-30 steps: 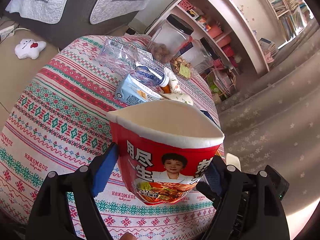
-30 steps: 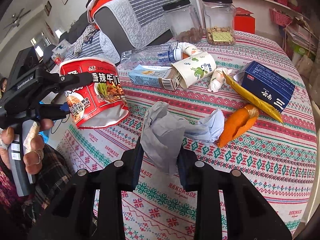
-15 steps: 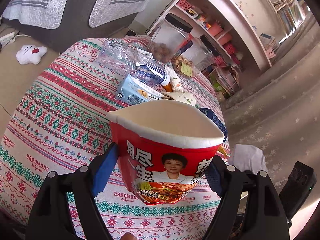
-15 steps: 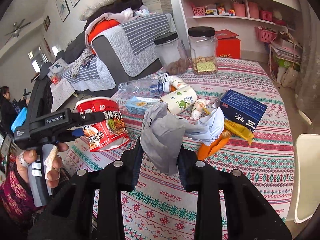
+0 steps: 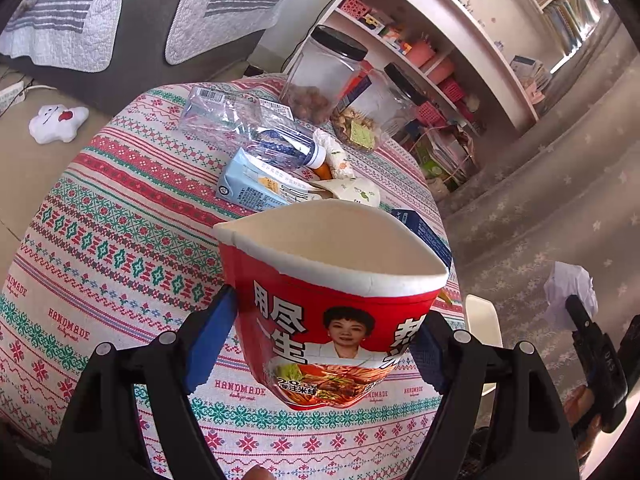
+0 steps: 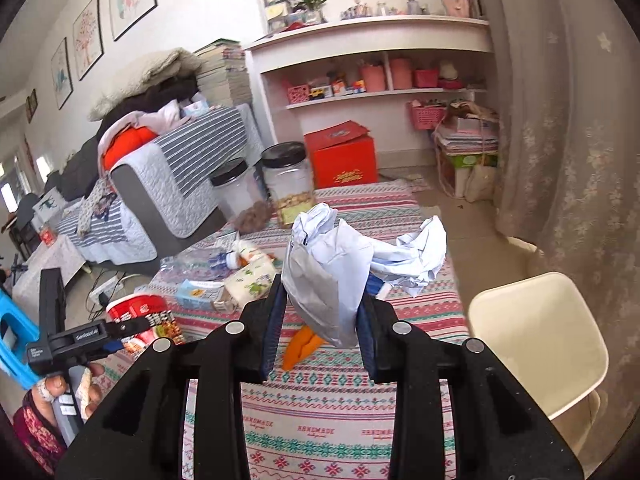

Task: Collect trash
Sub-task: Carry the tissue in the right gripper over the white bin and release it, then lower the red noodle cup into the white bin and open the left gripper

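Patterned cloth covers the table (image 5: 100, 240), where a crushed bottle (image 5: 256, 136), a carton (image 5: 256, 188) and two jars lie. Above it, the left gripper (image 5: 320, 344) clamps a red noodle cup (image 5: 332, 300) wide. The right gripper (image 6: 320, 320) pinches crumpled paper (image 6: 332, 272), jaws narrow, lifted clear of the table.

Left gripper (image 5: 320, 344): black plastic frame, silver round screws, blue pads on fingers (image 5: 208, 344). Right gripper (image 6: 320, 320): same black frame, silver screws, blue-padded fingers (image 6: 273, 332). Left hand (image 6: 68, 392): dark red patterned sleeve, bandaged fingertips.
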Demonstrator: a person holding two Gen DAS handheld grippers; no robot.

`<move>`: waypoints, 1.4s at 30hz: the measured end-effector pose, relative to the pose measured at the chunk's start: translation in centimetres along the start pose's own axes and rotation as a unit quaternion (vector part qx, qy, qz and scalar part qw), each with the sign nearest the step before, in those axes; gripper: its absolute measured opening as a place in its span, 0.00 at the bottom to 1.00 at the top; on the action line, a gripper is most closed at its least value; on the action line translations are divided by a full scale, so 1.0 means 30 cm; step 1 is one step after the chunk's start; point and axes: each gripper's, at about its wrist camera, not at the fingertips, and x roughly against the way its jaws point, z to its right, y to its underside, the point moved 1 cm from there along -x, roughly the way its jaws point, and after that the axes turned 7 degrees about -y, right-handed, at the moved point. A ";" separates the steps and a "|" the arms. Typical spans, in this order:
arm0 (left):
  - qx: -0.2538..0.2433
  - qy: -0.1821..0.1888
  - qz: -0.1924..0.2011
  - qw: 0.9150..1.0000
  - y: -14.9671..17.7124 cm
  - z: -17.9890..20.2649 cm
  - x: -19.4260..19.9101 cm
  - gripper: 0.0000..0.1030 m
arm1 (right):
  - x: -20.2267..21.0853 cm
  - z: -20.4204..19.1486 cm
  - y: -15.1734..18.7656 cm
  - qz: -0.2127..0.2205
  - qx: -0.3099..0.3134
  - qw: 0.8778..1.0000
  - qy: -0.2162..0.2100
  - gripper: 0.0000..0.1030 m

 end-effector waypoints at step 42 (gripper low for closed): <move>-0.269 0.147 -0.021 0.952 0.125 1.266 -0.132 0.76 | 0.341 0.705 -0.107 0.090 -0.238 0.882 0.397 0.93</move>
